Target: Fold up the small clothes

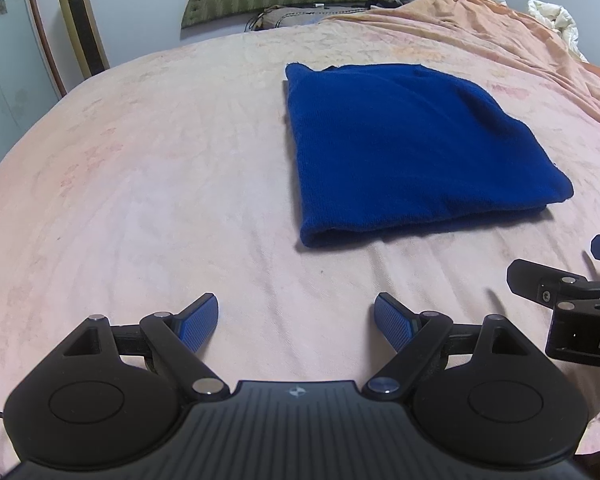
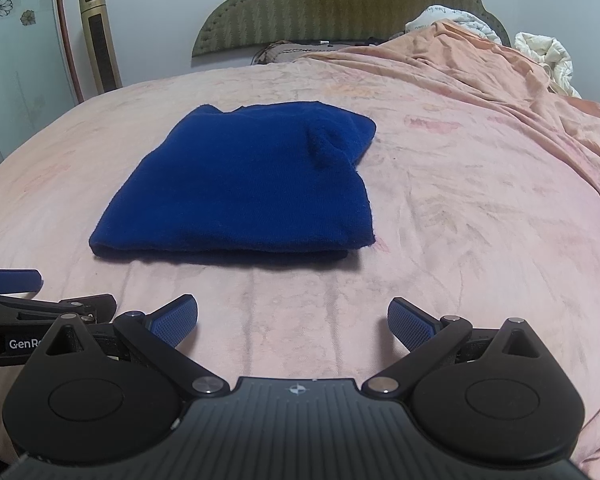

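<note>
A dark blue knitted garment (image 1: 412,148) lies folded into a thick rectangle on the pink bedsheet (image 1: 140,184); in the right wrist view the blue garment (image 2: 240,184) shows a small bump near its far right corner. My left gripper (image 1: 296,320) hovers over bare sheet in front of the garment, open, nothing between its blue pads. My right gripper (image 2: 292,322) is likewise open and empty, short of the garment's near fold. Each gripper shows at the edge of the other's view: the right gripper (image 1: 580,280), the left gripper (image 2: 16,292).
A rumpled orange blanket (image 2: 500,80) and white bedding (image 2: 548,56) are heaped at the far right. A green padded headboard (image 2: 340,4) stands behind. A gold tower fan (image 2: 100,40) stands by the wall at the left.
</note>
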Available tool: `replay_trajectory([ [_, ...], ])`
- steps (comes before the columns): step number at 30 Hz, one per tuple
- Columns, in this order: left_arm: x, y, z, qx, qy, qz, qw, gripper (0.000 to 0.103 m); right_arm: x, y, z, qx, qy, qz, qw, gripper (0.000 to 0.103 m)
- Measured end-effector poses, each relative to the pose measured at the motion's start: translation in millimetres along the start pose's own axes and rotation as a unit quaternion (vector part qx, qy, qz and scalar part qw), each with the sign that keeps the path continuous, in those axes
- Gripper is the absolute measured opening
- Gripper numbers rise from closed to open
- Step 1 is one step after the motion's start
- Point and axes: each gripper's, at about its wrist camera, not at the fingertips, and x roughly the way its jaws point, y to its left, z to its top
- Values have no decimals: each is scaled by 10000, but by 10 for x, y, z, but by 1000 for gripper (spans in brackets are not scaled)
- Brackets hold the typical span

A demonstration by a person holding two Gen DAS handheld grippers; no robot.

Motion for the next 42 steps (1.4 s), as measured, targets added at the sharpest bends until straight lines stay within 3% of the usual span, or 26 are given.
replay_trajectory([
  [10,-1,33,17,-125,102,-107,9998,86,-29,-19,-5,34,-43,19,10000,103],
  [42,-38,-67,-1,102,23,115,9999,86,-93,-40,-23,85,-95,84,9999,103],
])
